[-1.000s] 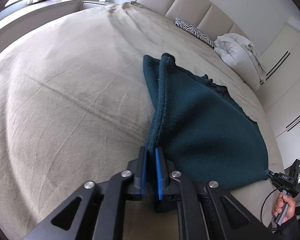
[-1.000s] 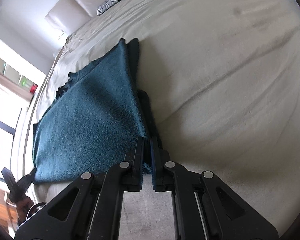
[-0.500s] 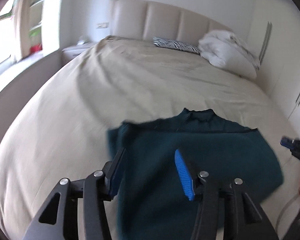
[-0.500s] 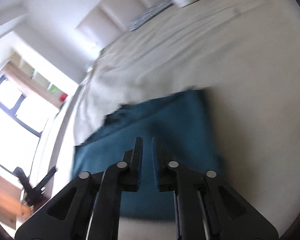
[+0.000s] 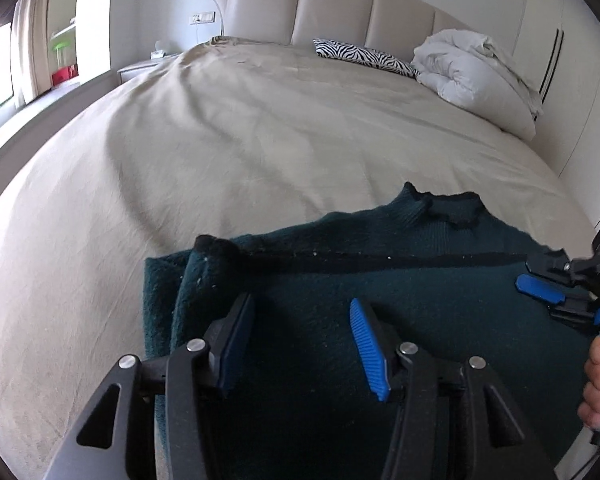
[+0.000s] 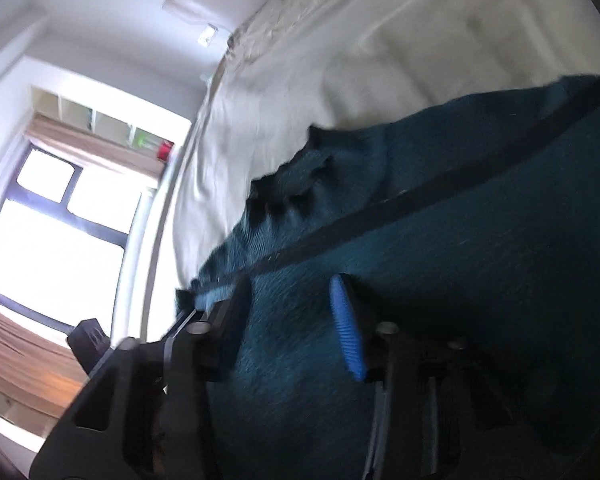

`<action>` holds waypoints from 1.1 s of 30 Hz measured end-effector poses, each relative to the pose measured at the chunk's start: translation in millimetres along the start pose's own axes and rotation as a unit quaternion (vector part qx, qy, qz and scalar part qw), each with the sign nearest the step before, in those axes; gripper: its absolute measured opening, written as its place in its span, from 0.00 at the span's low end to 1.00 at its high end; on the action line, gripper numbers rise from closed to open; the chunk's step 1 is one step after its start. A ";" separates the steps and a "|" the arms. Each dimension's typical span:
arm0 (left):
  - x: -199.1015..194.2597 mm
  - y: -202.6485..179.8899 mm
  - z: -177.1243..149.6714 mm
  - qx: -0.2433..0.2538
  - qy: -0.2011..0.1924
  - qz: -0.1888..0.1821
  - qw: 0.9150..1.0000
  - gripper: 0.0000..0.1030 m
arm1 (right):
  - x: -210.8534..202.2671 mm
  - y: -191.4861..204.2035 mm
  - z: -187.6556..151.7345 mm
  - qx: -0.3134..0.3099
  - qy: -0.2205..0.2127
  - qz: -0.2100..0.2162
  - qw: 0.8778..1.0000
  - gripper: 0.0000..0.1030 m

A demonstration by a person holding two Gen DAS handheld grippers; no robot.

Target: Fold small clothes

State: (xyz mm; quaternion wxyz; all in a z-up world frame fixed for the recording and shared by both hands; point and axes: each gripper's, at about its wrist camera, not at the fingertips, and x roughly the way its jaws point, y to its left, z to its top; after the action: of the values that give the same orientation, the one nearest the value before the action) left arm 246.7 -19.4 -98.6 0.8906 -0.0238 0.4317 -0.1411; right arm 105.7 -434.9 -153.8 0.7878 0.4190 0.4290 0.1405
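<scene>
Since a second ago I have let go of the folded edge with both tools, and the dark green sweater point(image 5: 380, 280) now lies doubled on the bed point(image 5: 260, 140), collar toward the headboard. The risk I see is the bunched left corner springing open, since nothing pins it. My left gripper point(image 5: 300, 336) and right gripper point(image 6: 288, 320) hover low over the cloth, jaws wide, holding nothing.

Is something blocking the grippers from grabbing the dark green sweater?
Nothing visible is. The dark teal knit sweater lies folded on the beige bed sheet, directly under the open left gripper and open right gripper.
</scene>
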 end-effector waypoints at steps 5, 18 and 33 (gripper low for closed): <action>1.8 11.6 0.2 -0.028 -0.001 -0.028 0.999 0.52 | -36.9 -49.1 9.8 0.049 -0.073 0.027 0.996 0.20; 3.8 2.8 -1.4 -0.009 0.000 -0.017 1.000 0.55 | -104.9 -2.9 -17.1 0.014 -0.141 -0.047 0.989 0.23; 2.9 -0.5 -3.6 0.005 -0.004 -0.003 1.000 0.56 | 26.1 33.0 -92.1 0.001 0.036 0.031 0.999 0.22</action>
State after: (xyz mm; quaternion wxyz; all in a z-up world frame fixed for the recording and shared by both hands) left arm 245.5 -20.4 -103.0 0.8918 -0.0216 0.4277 -0.1459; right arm 52.7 -349.9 -168.5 0.7669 0.4276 0.4439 0.1791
